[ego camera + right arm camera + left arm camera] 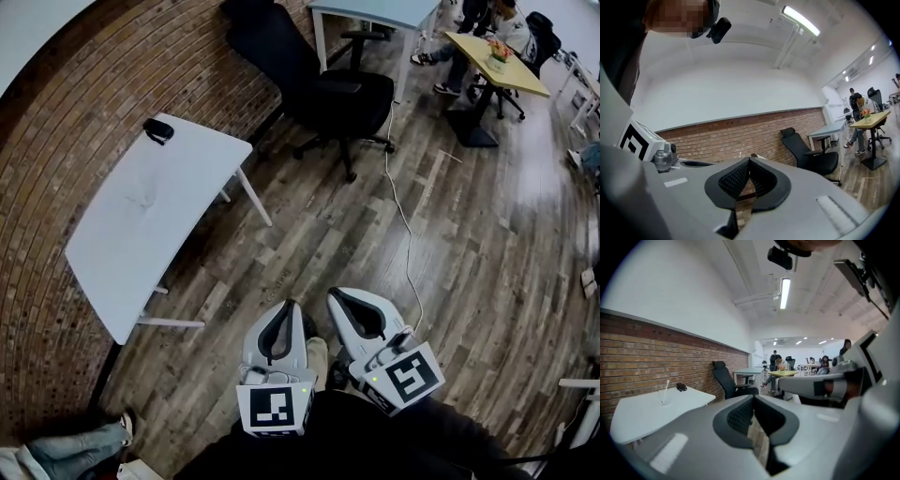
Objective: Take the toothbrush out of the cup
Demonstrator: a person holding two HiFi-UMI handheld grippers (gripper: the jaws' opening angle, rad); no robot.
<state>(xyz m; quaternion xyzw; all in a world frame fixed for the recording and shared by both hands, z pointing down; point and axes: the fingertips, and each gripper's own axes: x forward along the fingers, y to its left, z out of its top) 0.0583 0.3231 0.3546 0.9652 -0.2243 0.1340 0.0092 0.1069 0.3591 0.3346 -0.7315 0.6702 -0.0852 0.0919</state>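
A clear cup [664, 398] with a white toothbrush [666, 386] leaning in it stands on the white table [642, 413], far off to the left in the left gripper view. In the head view the table [122, 253] is up and to the left, and the cup is too faint to make out. My left gripper [290, 304] [753, 399] and right gripper [337, 294] [750, 159] hang side by side over the wooden floor, well short of the table. Each has its jaws together with nothing between them.
A small black object [157, 130] lies at the table's far end. A black office chair [328, 89] stands beyond it by the brick wall [56, 141]. A cable [403, 206] runs across the floor. People sit at a yellow table [497, 61] far right.
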